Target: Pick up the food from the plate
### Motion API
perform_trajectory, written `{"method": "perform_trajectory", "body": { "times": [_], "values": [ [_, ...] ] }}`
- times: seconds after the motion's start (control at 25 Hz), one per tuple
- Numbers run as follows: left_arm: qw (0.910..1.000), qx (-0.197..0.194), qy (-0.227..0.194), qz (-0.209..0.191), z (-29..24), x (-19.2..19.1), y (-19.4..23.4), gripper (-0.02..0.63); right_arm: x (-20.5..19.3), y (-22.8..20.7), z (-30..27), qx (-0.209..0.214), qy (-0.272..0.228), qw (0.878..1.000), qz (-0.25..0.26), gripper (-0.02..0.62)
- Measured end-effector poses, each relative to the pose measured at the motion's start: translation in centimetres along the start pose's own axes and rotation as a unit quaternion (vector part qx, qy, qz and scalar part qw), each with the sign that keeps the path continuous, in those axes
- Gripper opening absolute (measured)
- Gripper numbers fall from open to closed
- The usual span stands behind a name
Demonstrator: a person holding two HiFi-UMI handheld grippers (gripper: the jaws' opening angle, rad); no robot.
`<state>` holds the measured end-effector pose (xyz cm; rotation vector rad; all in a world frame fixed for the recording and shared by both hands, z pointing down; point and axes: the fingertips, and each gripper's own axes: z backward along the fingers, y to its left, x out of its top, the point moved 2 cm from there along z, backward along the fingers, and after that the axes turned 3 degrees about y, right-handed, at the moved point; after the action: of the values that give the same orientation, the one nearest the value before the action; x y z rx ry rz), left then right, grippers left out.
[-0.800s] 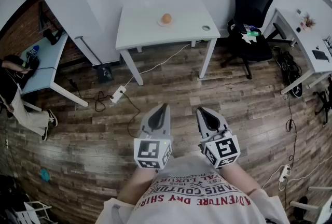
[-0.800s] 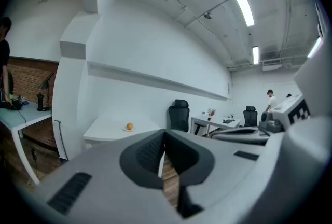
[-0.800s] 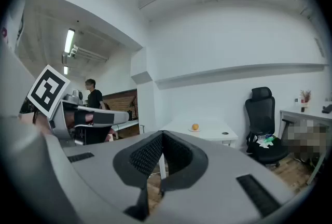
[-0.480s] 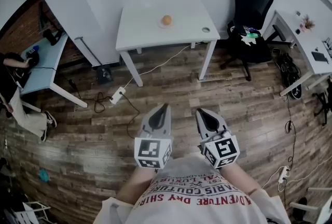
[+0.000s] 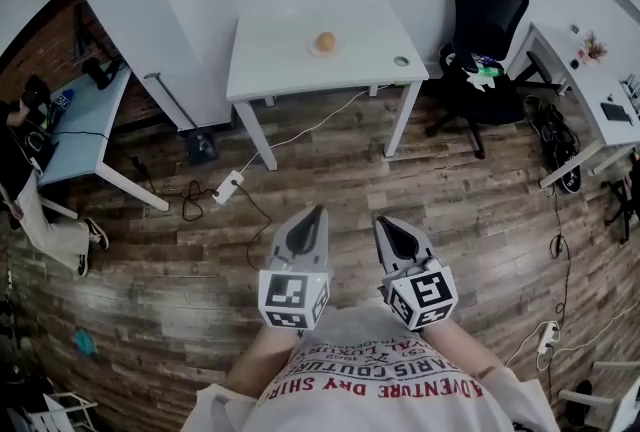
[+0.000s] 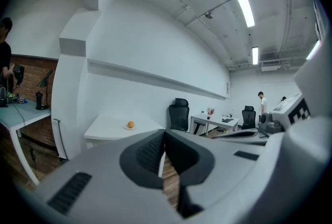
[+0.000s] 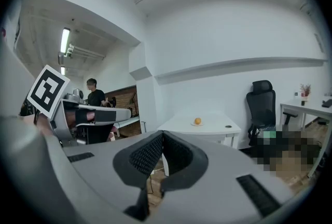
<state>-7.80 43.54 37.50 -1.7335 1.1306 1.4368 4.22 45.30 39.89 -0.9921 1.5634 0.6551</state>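
An orange round piece of food [image 5: 325, 42] lies on a small white plate [image 5: 312, 48] on the white table [image 5: 280, 60] against the far wall. The same food [image 6: 130, 125] shows far ahead in the left gripper view, and the food [image 7: 197, 121] again in the right gripper view. My left gripper [image 5: 319, 211] is held close to my chest, shut, with nothing between its jaws. Beside it my right gripper [image 5: 380, 220] is also shut and empty. Both are well short of the table, over the wooden floor.
A small round disc [image 5: 401, 61] lies near the table's right edge. A black office chair [image 5: 484, 30] stands right of the table, a white desk [image 5: 590, 80] beyond it. A power strip [image 5: 227, 186] and cables lie on the floor. A person [image 5: 30, 170] sits at left.
The view has shifted slightly: the table and food sit a little further right and lower. Both grippers stay shut and close to my body.
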Motion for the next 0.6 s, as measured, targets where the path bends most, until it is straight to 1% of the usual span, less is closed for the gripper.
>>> {"method": "perform_trajectory", "body": {
  "times": [0.28, 0.48, 0.6],
  "values": [
    [0.9997, 0.002, 0.018, 0.018, 0.6, -1.7, 5.3, 0.006, -1.1, 2.5, -3.4, -0.014, 0.011, 1.000, -0.016, 0.014],
    [0.9993, -0.002, 0.028, 0.023, -0.1, -2.4, 7.3, 0.006, -1.4, 2.7, -5.1, -0.033, 0.013, 0.999, -0.035, 0.014],
    [0.9992, -0.003, 0.032, 0.022, -1.0, -2.7, 7.7, 0.006, -1.3, 2.5, -6.3, -0.031, 0.012, 0.999, -0.028, 0.012]
  ]
}}
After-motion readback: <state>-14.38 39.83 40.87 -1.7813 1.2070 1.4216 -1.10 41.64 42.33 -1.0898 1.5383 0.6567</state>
